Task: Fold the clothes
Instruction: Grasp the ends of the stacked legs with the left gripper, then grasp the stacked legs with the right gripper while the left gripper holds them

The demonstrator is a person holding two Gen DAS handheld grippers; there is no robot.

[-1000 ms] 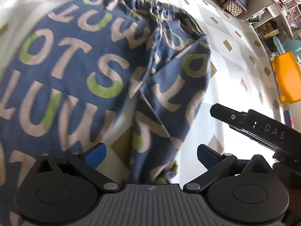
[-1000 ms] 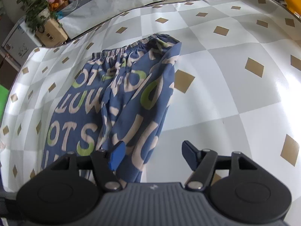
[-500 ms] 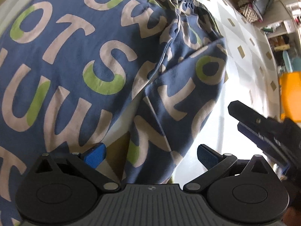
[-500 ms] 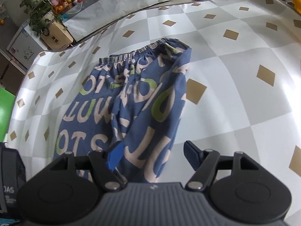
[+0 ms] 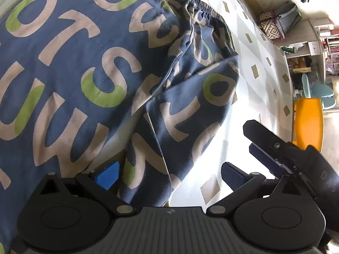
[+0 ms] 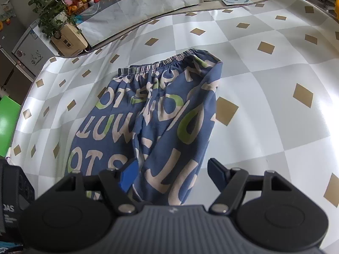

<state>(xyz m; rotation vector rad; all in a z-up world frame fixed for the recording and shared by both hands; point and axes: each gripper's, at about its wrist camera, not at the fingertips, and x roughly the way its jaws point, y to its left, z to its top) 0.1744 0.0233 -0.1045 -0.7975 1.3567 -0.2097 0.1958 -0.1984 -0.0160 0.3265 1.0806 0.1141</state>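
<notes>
Blue pants (image 6: 161, 114) printed with beige and green letters lie flat on the checked tablecloth (image 6: 264, 80), elastic waistband (image 6: 169, 62) at the far end. In the right wrist view my right gripper (image 6: 172, 173) is open, and the near end of the right pant leg lies between its fingers. Seen from the left wrist, the pants (image 5: 89, 69) fill most of the frame. My left gripper (image 5: 169, 175) is open low over them, with a fold of the same leg between its fingers. The right gripper (image 5: 273, 146) shows close beside it on the right.
Beyond the table's far left edge stand potted plants (image 6: 50, 6), fruit and a cardboard box (image 6: 67, 40). A green panel (image 6: 6, 127) is at the left. An orange chair (image 5: 308, 122) and shelves stand off the table's right side.
My left gripper has moved in closer and lower over the pants. The right gripper has drawn back and come alongside the left one. Both stay open.
</notes>
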